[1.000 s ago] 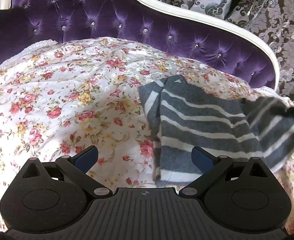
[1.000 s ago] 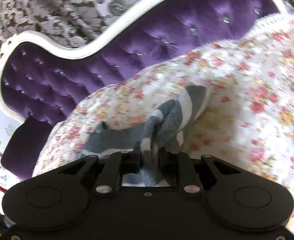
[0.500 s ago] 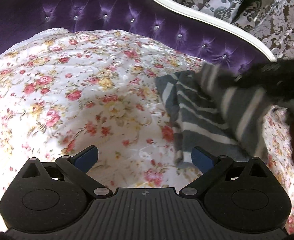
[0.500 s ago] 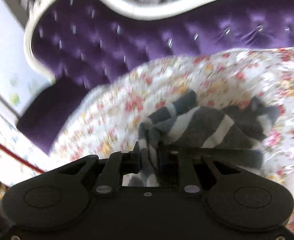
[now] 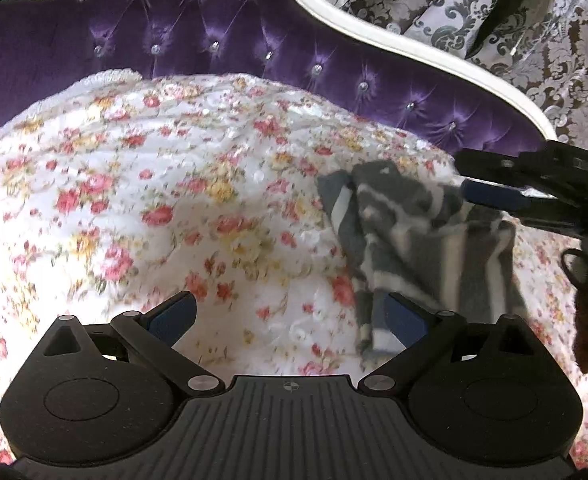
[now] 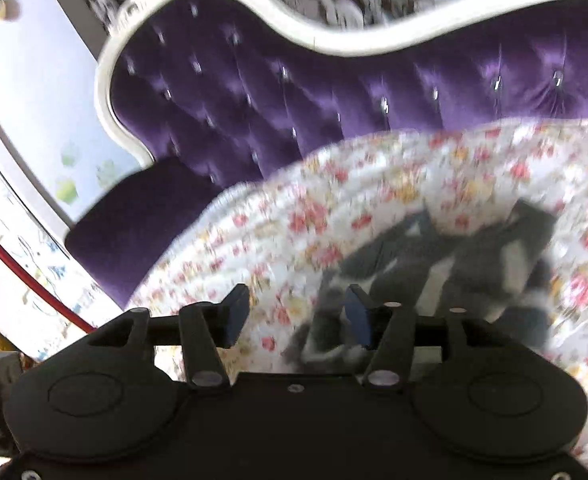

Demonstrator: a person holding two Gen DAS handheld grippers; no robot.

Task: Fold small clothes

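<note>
Left wrist view: left gripper jaws spread wide, holding nothing, hovering low over the white floral-print quilted bedspread; the grey-and-white striped knit garment lies bunched at centre right, its near edge just at the right blue pad. The right gripper shows at right edge over the garment; grip unclear here. Purple tufted velvet headboard across the top. Right wrist view, blurred: right gripper jaws apart, nothing between them, the garment heaped lower right on the bedspread. Step looks like a fold just laid down; next likely needs re-gripping an edge and flattening.
</note>
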